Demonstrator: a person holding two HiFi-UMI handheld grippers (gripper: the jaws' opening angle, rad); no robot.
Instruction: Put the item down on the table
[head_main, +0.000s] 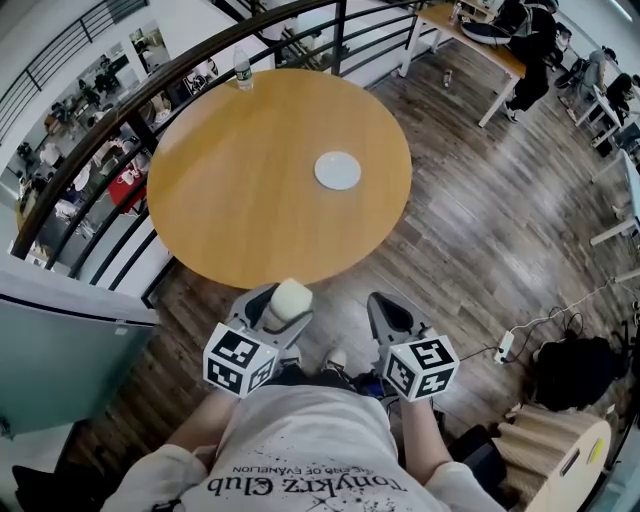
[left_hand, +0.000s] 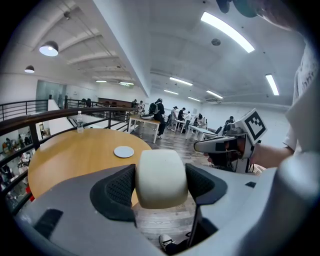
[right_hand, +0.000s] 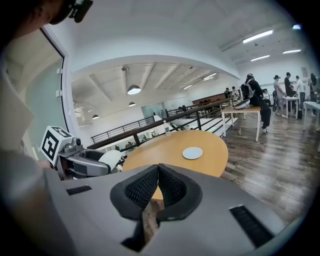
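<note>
A cream, rounded cup-like item (left_hand: 161, 178) sits clamped between the dark pads of my left gripper (left_hand: 161, 184); from the head view the same item (head_main: 287, 301) pokes out of that gripper (head_main: 282, 305) just short of the round wooden table's (head_main: 240, 190) near edge. My right gripper (head_main: 392, 315) hovers beside it, over the floor. In the right gripper view its pads (right_hand: 172, 186) meet at the tips with nothing between them, so the right gripper (right_hand: 158, 170) is shut and empty. A small white plate (head_main: 338, 170) lies on the table.
A water bottle (head_main: 242, 72) stands at the table's far edge, next to a curved dark railing (head_main: 120, 120). Wooden floor (head_main: 480, 220) surrounds the table. Desks with people (head_main: 520, 40) stand at the back right; cables and a power strip (head_main: 505, 345) lie at the right.
</note>
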